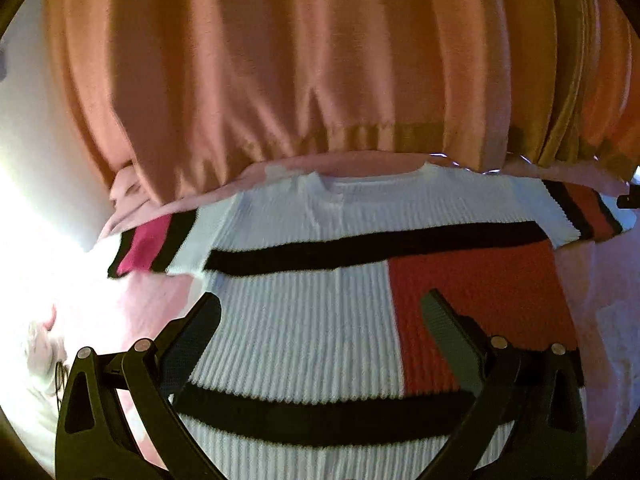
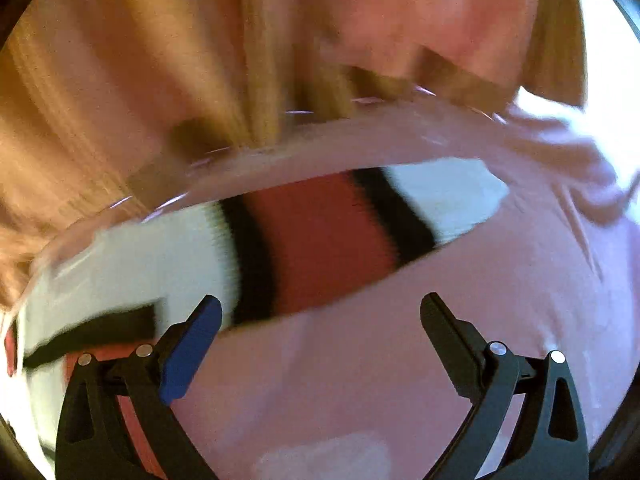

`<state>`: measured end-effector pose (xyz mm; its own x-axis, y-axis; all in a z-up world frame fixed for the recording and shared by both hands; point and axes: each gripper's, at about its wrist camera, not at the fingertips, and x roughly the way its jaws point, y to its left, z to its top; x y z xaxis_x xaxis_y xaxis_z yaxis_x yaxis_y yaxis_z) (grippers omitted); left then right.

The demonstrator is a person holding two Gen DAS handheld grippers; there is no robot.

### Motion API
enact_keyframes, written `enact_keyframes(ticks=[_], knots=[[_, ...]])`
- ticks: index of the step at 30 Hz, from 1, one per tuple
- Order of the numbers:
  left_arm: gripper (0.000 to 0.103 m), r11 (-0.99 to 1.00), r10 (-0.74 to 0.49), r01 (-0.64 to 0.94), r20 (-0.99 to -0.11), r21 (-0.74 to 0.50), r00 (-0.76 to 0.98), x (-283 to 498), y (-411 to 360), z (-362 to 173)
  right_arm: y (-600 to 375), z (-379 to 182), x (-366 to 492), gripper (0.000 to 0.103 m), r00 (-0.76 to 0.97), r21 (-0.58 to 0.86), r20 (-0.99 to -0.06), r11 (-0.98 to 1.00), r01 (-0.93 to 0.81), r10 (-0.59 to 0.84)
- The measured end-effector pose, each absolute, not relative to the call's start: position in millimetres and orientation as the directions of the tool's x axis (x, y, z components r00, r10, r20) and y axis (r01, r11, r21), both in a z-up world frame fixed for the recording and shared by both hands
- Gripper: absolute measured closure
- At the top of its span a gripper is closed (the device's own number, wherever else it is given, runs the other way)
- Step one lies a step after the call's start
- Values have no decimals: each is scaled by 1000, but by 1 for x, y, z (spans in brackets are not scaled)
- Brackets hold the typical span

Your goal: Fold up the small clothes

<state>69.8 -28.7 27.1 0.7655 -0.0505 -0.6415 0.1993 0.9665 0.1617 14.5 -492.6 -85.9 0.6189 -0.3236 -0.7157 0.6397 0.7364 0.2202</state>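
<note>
1. Closest in, the left gripper [image 1: 320, 304] hangs over the lower body of the sweater [image 1: 304, 320], jaws spread wide with nothing between them. One finger sits over the white ribbing, the other over the red block.
2. The right gripper [image 2: 320, 308] is spread wide too, holding nothing; its blue-padded finger [image 2: 192, 344] overlaps the sweater's edge in the picture, the other finger is over bare pink sheet [image 2: 360, 360]. Whether either gripper touches the cloth, I cannot tell.
3. Just beyond, the sweater lies flat and face up on the pink sheet, body white with black bands and a red panel.
4. Further out, both sleeves lie stretched sideways: one sleeve [image 1: 156, 244] with a pink block between black stripes, the other sleeve [image 2: 340, 236] with a red block between black stripes, white at its cuff.
5. The neckline [image 1: 332, 184] points away from the left gripper.
6. At the back, an orange-pink curtain [image 1: 280, 60] hangs in folds right behind the sheet's far edge. The right view is blurred.
</note>
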Motion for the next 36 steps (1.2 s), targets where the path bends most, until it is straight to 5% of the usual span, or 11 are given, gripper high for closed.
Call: enact_keyframes(ticks=[12, 15, 18, 23, 29, 36], knots=[[5, 966, -115, 247, -740, 71, 663, 103, -71, -13, -620, -145, 29, 36, 574, 307, -740, 582, 753, -352], [5, 966, -128, 253, -754, 52, 644, 107, -76, -18, -625, -142, 39, 55, 577, 285, -728, 602, 746, -371], [5, 965, -131, 257, -756, 51, 641, 108, -79, -20, -624, -138, 40, 94, 618, 313, -702, 625, 715, -356], [5, 967, -130, 251, -762, 44, 634, 109, -76, -20, -594, -92, 47, 96, 719, 351, -593, 687, 636, -363], [5, 974, -141, 227, -741, 16, 657, 106, -61, -5, -448, 13, 92, 96, 912, 362, -400, 900, 242, -85], [5, 986, -138, 164, -711, -33, 690, 105, -17, 14, -242, 33, 178, 96, 866, 281, -439, 952, -121, 240]])
